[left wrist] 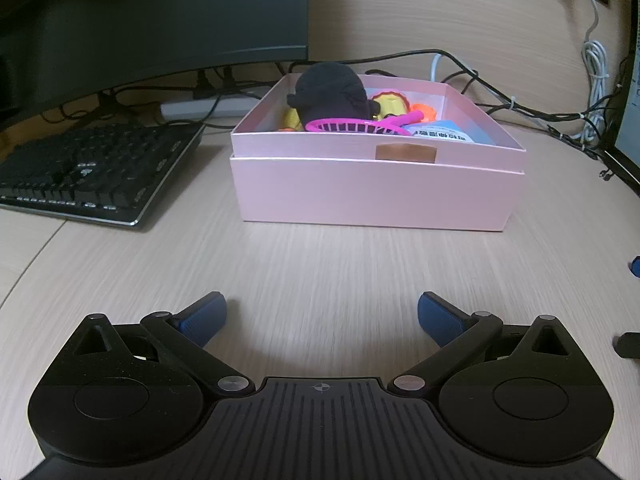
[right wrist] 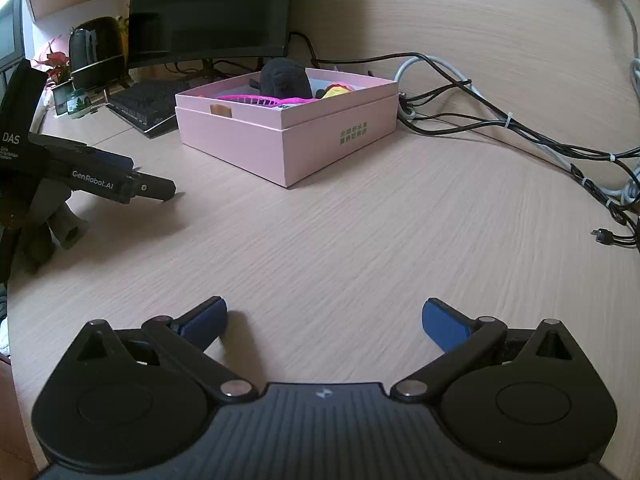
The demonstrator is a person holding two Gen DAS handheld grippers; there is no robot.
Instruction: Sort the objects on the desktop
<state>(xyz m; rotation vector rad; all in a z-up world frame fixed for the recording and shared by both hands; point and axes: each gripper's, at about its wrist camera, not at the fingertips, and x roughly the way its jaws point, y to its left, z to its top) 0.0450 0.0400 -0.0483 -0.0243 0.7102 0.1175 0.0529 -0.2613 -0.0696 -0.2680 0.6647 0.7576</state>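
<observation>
A pink box [left wrist: 376, 196] stands on the wooden desk, also in the right wrist view [right wrist: 240, 144]. Inside it lie a black plush [left wrist: 332, 92], a magenta toy racket [left wrist: 356, 126], a yellow toy [left wrist: 390, 104], an orange piece [left wrist: 425, 111] and a blue-white packet [left wrist: 444, 133]. My left gripper [left wrist: 322, 320] is open and empty above bare desk, short of the box. My right gripper [right wrist: 324, 324] is open and empty, farther right of the box. The left gripper's body shows at the right wrist view's left edge [right wrist: 100, 178].
A black keyboard [left wrist: 92, 172] lies left of the box under a dark monitor [left wrist: 152, 16]. Black and white cables [right wrist: 500, 120] run behind and right of the box. A loose plug [right wrist: 604, 236] lies at the right. A black speaker [right wrist: 96, 52] stands far left.
</observation>
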